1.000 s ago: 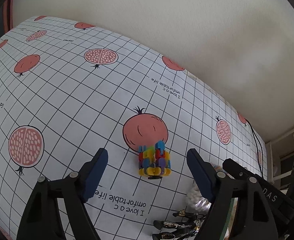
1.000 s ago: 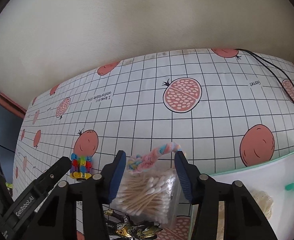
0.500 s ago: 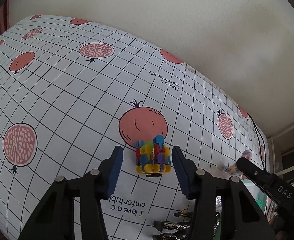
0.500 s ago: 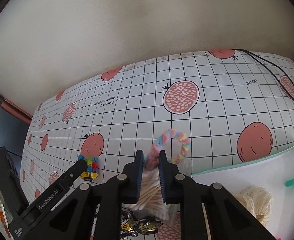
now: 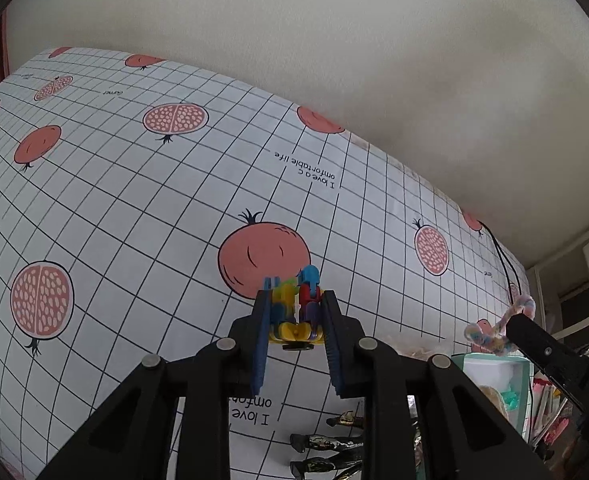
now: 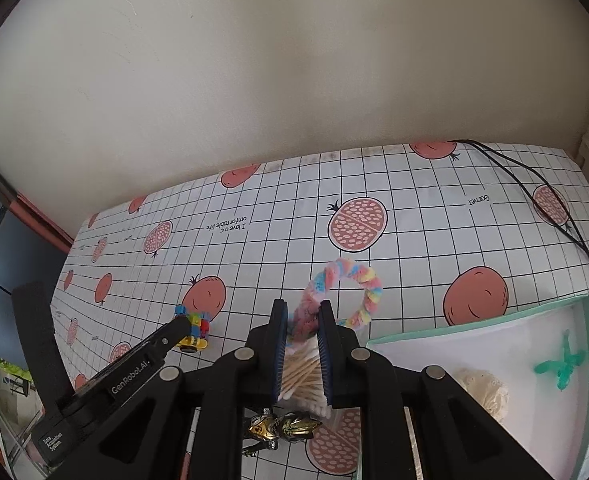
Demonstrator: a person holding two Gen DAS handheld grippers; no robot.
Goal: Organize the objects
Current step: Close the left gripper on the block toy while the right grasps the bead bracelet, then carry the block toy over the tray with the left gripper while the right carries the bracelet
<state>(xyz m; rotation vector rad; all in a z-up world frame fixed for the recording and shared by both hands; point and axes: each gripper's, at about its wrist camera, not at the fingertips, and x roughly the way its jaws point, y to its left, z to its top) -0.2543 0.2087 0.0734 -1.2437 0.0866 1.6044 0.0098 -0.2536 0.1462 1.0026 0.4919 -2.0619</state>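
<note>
1. Nearest the right gripper's camera, a dark-and-gold toy figure (image 6: 282,430) lies on the pomegranate-print tablecloth (image 6: 414,240), partly under a clear bag of cotton swabs (image 6: 302,376).
2. Just above that bag, the right gripper (image 6: 301,320) has its blue pads pressed onto a fluffy pastel hair tie (image 6: 344,296) — the loop sticks out past the fingertips, clear of the cloth.
3. Right of it sits a mint-rimmed white box (image 6: 474,330), holding a cream lace scrunchie (image 6: 482,394) and a green hair clip (image 6: 562,368).
4. Over on the left, the left gripper (image 5: 294,304) is clamped on a small multicoloured block toy (image 5: 294,300), one blue pad against each side — the toy appears to sit at the near edge of a printed whole pomegranate, though I cannot tell whether it touches the cloth.
5. Farther back, a black cable (image 6: 534,184) trails across the cloth's right side.
6. Behind everything stands a plain cream wall (image 6: 294,80).
</note>
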